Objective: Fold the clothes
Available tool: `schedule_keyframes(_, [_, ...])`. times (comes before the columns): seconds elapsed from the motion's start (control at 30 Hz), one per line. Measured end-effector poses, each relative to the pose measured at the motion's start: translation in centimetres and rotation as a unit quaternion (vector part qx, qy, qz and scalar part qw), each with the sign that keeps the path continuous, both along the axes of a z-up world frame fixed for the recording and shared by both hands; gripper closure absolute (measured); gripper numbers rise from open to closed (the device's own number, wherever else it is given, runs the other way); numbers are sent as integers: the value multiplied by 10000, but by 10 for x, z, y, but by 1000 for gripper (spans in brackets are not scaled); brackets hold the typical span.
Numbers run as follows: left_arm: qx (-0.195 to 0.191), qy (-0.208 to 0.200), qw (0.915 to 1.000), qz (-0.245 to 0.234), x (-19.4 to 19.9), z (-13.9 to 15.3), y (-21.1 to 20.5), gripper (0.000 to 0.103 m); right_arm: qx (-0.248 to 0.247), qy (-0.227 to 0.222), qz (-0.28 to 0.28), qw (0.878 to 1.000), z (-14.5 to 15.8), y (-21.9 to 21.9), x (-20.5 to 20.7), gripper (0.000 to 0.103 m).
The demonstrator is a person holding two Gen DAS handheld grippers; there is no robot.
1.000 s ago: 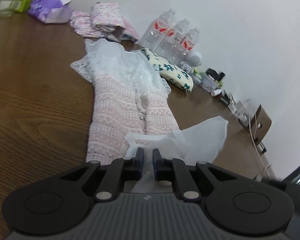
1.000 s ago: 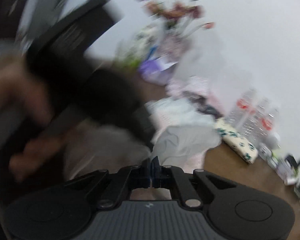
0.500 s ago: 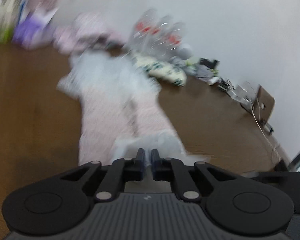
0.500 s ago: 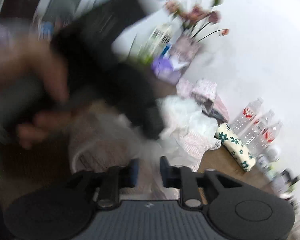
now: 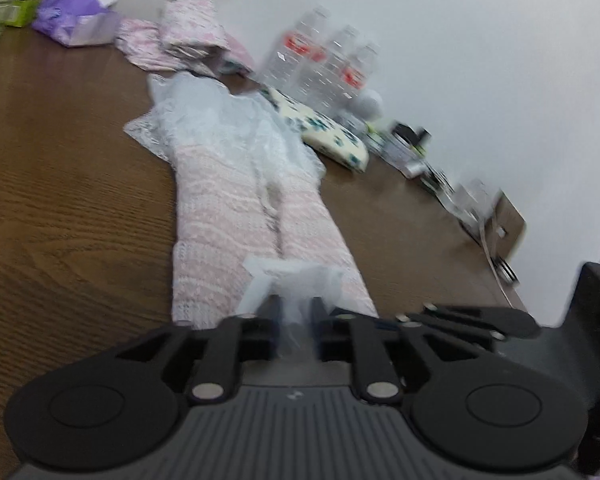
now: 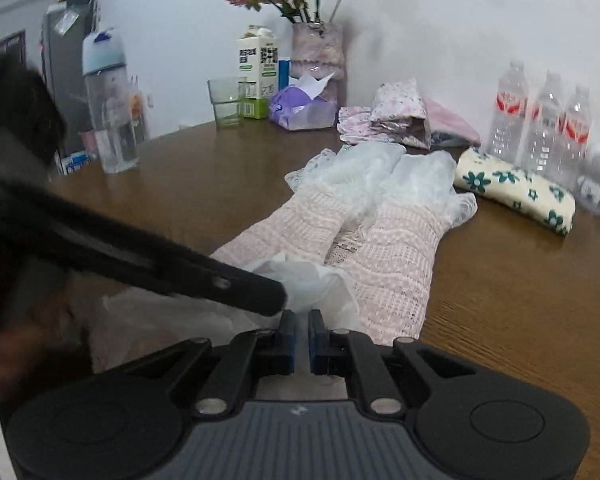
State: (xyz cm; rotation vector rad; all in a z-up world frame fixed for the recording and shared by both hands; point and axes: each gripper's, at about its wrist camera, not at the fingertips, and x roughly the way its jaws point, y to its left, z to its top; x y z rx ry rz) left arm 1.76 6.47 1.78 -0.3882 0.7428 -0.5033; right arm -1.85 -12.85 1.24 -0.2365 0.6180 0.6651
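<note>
A pink knit garment (image 5: 228, 216) with white lace trim lies stretched out on the brown wooden table (image 5: 60, 208); it also shows in the right wrist view (image 6: 384, 252). Its white sheer lining (image 5: 296, 280) is bunched at the near end. My left gripper (image 5: 296, 312) is shut on that white lining, with fabric between the fingers. My right gripper (image 6: 302, 328) is nearly closed with a narrow gap at the same near edge, beside the white fabric (image 6: 312, 280); fabric between its fingers does not show clearly. The left gripper's black finger (image 6: 236, 288) crosses the right wrist view.
Folded pink clothes (image 6: 400, 116), a floral folded cloth (image 6: 516, 192), three water bottles (image 6: 540, 128), a purple tissue pack (image 6: 300, 108), a glass (image 6: 226, 100), a milk carton (image 6: 258, 72), a flower vase (image 6: 318, 52) and a tall bottle (image 6: 108, 108) stand along the far edge.
Both grippers have swung over the near end of the garment. The white lining has been gathered in toward the garment. The right gripper opened half a second ago and is nearly closed now.
</note>
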Motion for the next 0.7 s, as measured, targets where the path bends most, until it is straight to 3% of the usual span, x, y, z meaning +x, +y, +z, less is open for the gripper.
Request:
schedule_keyframes(0.07, [395, -698, 9960, -386, -22, 23, 10, 55, -14, -21, 13, 10000, -1, 1, -3, 96])
schedule_keyframes(0.13, [968, -1339, 9827, -832, -43, 39, 14, 47, 16, 24, 38, 10000, 0, 1, 0, 96])
schedule_keyframes(0.2, [1234, -1799, 9623, -1627, -61, 44, 11, 31, 37, 70, 79, 9999, 0, 0, 5, 96])
schedule_keyframes(0.23, [1278, -2033, 9459, -2184, -70, 44, 7, 20, 22, 68, 123, 9999, 1, 0, 7, 95])
schedule_keyframes(0.27, [1358, -2170, 9311, -2600, -75, 41, 2, 15, 19, 84, 173, 9998, 1, -1, 10, 95])
schedule_keyframes(0.33, [1676, -2261, 9089, -3078, -76, 34, -10, 15, -8, 159, 295, 9994, 3, -3, 12, 95])
schedule_keyframes(0.37, [1886, -2261, 9022, -3153, -73, 29, -16, 15, -58, 165, 356, 9992, 3, -3, 11, 95])
schedule_keyframes(0.43, [2033, -2201, 8977, -3231, -64, 21, -21, 15, -200, 110, 472, 9986, 4, -2, 6, 95])
schedule_keyframes(0.57, [1753, -1672, 8998, -3629, -56, 12, -16, 19, -265, 137, 530, 9982, 6, -6, -8, 95])
schedule_keyframes(0.7, [1746, -1784, 8845, -3943, -87, 13, -16, 14, -393, -67, 760, 9963, 4, -13, -50, 95])
